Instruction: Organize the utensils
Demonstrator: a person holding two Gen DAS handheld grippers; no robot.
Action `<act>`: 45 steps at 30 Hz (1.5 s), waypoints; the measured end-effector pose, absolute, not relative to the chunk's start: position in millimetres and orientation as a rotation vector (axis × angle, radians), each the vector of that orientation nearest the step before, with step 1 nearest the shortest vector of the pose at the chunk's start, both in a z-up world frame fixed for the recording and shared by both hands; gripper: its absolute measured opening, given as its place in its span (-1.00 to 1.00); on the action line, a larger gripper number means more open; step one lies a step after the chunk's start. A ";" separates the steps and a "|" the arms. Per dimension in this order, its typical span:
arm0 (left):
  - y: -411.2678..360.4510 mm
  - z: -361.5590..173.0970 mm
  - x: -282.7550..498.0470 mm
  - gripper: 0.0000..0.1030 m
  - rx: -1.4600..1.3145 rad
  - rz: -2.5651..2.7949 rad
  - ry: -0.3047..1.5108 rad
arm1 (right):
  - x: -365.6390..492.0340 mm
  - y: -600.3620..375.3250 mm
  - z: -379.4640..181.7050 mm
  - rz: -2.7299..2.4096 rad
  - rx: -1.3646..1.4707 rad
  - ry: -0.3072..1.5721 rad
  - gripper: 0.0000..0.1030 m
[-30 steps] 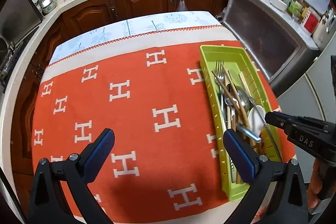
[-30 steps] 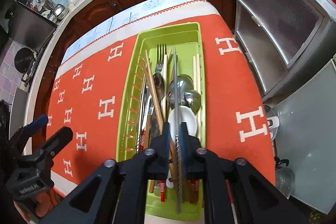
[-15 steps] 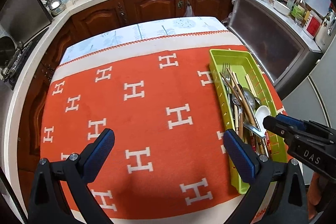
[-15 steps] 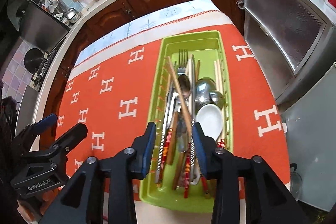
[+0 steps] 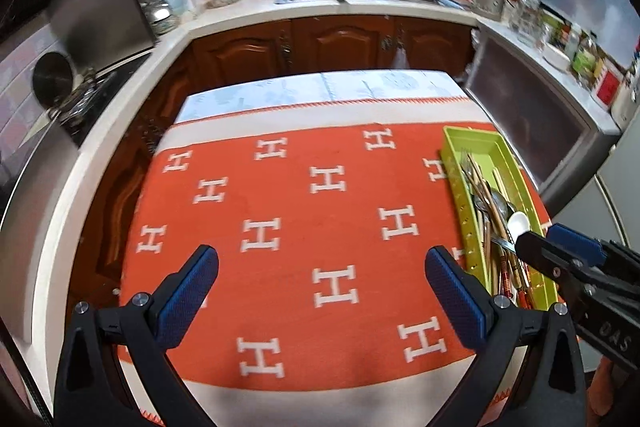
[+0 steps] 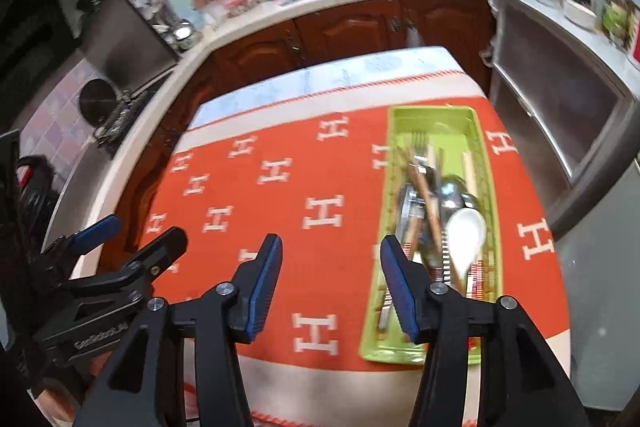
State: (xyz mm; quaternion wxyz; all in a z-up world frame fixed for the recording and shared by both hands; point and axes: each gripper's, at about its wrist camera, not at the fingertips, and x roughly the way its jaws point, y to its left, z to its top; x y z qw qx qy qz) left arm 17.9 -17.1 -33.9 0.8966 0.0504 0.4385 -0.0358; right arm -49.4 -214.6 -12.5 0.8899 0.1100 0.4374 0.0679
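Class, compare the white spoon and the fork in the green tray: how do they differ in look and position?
The white spoon has a broad, rounded, opaque white bowl; the fork is slim shiny metal with thin tines. The white spoon lies toward the near, right part of the green tray, on top of other utensils; the fork's tines reach further toward the far end. Both lie lengthwise in the tray, heads pointing away from the camera.
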 end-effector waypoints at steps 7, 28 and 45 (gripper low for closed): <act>17.6 -22.5 -5.0 0.98 0.028 -0.010 0.876 | -72.1 -177.6 8.4 0.186 0.183 0.871 0.18; 55.2 -11.6 -27.8 0.98 -0.004 0.043 0.829 | -79.5 -134.4 23.1 0.243 0.136 0.851 0.24; 61.5 -9.2 -33.4 0.98 0.012 0.029 0.817 | -90.3 -126.5 29.6 0.228 0.129 0.832 0.24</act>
